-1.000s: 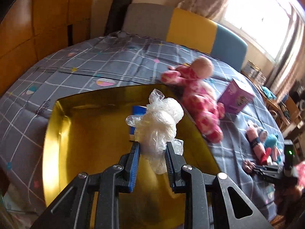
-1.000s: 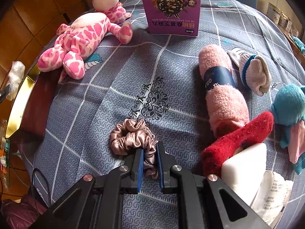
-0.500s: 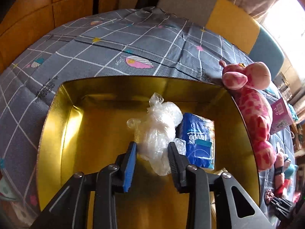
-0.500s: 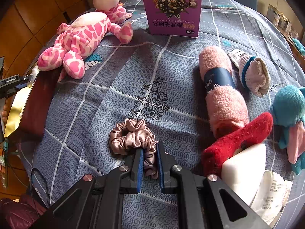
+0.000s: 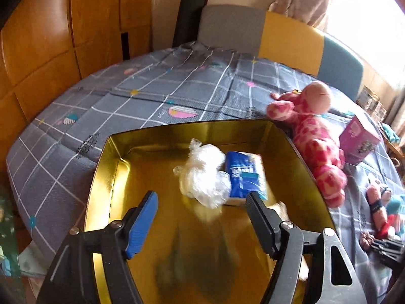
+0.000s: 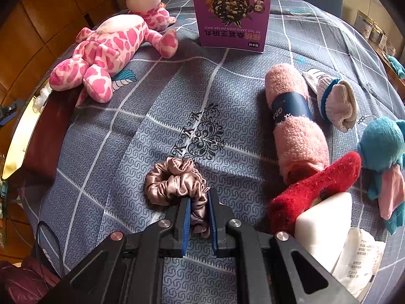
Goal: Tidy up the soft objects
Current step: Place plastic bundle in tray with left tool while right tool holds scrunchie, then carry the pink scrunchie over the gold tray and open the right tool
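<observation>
Plastic bag (image 5: 202,177): I see it lying in the gold tray (image 5: 111,177), a crumpled, clear-white wad. Its long axis runs from near my left fingers toward the tray's far wall, with a small twisted tail at the far end.
Bag's neighbour: it touches a blue tissue pack (image 5: 244,176) on its right side; the pack lies flat, its long side running the same way.
Left gripper (image 5: 202,217): my jaws have just been opening and now stand wide apart. The bag sits just ahead of them, free of both pads.
Hair scrunchie (image 6: 174,179): a dusty-pink satin ring, puckered and shiny, lying flat on the grey checked cloth (image 6: 126,126). Its loop spreads up and left of my right fingers.
Right gripper (image 6: 198,202): I have it clamped on the near edge of the scrunchie; a fold of the satin is pinched between the blue pads.
Pink giraffe toy (image 6: 111,48): on its back beside the tray's right edge, head toward the far side of the cloth, legs toward the near side.
Purple box (image 6: 231,15): standing upright, print upside down to me.
Pink rolled towel (image 6: 293,124): its length runs away from me, a dark band around the middle.
Red sock (image 6: 314,190): lies slanted, touching the towel's near end.
Teal toy (image 6: 382,147): at the right edge, just beside the sock.
</observation>
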The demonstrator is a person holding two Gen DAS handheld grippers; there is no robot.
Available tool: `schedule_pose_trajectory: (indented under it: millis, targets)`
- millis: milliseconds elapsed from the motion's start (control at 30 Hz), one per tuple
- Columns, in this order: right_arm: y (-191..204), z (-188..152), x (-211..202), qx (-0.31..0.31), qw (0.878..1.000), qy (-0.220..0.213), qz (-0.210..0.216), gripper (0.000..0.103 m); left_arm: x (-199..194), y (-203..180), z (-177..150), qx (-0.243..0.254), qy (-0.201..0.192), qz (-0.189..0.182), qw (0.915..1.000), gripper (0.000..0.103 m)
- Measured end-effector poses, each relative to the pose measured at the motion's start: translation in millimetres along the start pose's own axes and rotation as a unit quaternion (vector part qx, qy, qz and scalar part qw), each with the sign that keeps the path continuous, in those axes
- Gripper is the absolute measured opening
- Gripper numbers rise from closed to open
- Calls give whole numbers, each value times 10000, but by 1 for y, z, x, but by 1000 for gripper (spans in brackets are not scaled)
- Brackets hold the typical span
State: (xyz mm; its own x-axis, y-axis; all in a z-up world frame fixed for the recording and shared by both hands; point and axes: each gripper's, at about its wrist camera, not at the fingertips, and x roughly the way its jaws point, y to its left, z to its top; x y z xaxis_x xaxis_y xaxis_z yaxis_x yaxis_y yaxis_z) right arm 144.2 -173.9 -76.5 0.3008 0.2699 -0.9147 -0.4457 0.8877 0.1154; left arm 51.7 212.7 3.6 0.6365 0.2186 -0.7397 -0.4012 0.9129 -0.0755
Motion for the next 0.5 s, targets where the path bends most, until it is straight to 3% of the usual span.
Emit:
schedule_pose_trajectory:
  millis: [500]
  targets:
    - [6,-3,1,-101,9993,-102,-347,12,-45,-27,-36,296,-50,-450,9985,78]
